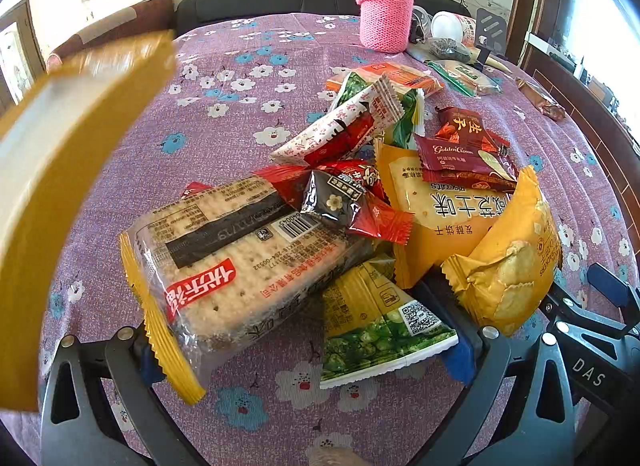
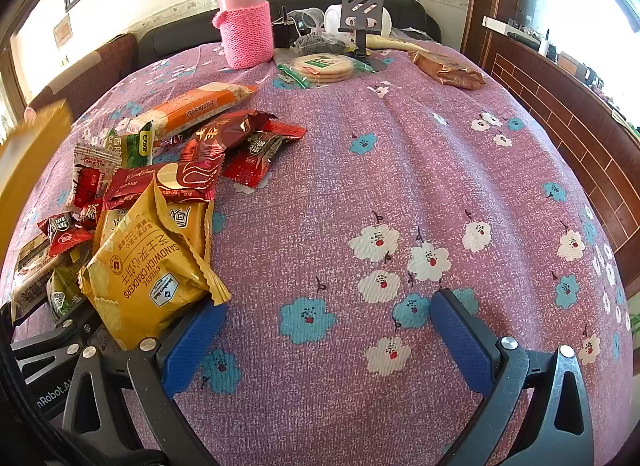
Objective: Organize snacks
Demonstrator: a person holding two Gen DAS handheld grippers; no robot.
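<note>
A heap of snack packs lies on the purple flowered tablecloth (image 1: 224,121). In the left wrist view my left gripper (image 1: 308,350) is open at the heap's near edge, its jaws on either side of a large clear cracker pack (image 1: 240,262) and a green pea packet (image 1: 376,330). A yellow cheese sandwich cracker pack (image 1: 512,262) lies by its right finger. In the right wrist view my right gripper (image 2: 324,342) is open and empty over bare cloth, with the same yellow cracker pack (image 2: 148,270) touching its left finger (image 2: 192,346).
A yellow box edge (image 1: 44,193) fills the left of the left wrist view, blurred. A pink flask in a knitted sleeve (image 2: 244,21), a phone stand (image 2: 360,17), a round cracker bag (image 2: 324,65) and a brown packet (image 2: 448,69) stand at the table's far side. A sofa is behind.
</note>
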